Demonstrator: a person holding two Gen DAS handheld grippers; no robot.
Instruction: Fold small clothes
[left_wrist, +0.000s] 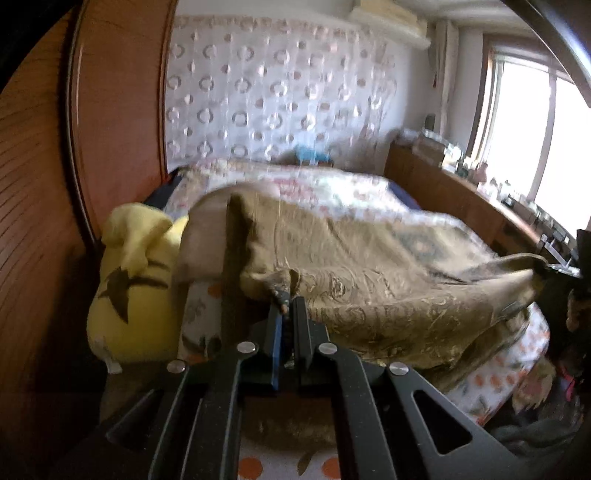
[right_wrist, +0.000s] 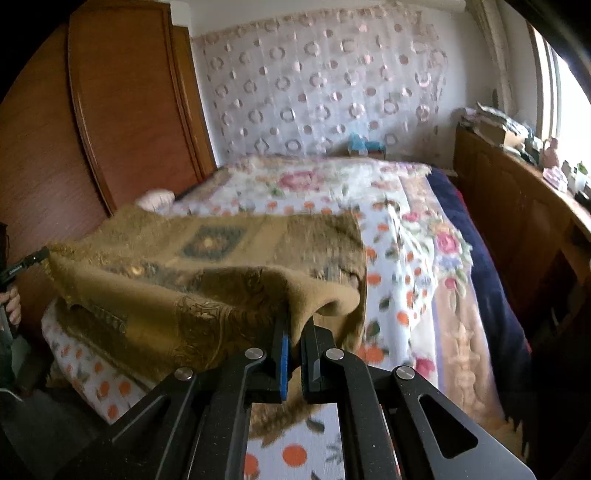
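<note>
A brown patterned cloth (left_wrist: 369, 266) is stretched between my two grippers above the bed. My left gripper (left_wrist: 287, 308) is shut on one corner of it. My right gripper (right_wrist: 297, 332) is shut on the opposite corner of the cloth (right_wrist: 207, 273), which drapes over its fingers. The far part of the cloth rests on the bed. In the left wrist view the right gripper (left_wrist: 554, 269) shows at the right edge holding the cloth. In the right wrist view the left gripper (right_wrist: 33, 258) shows at the left edge.
The bed (right_wrist: 406, 229) has a floral cover with orange dots. A yellow plush pillow (left_wrist: 136, 288) lies at the left by the wooden wardrobe (left_wrist: 114, 110). A wooden cabinet (right_wrist: 517, 206) with clutter stands along the right under the window. A patterned curtain (right_wrist: 325, 88) hangs behind.
</note>
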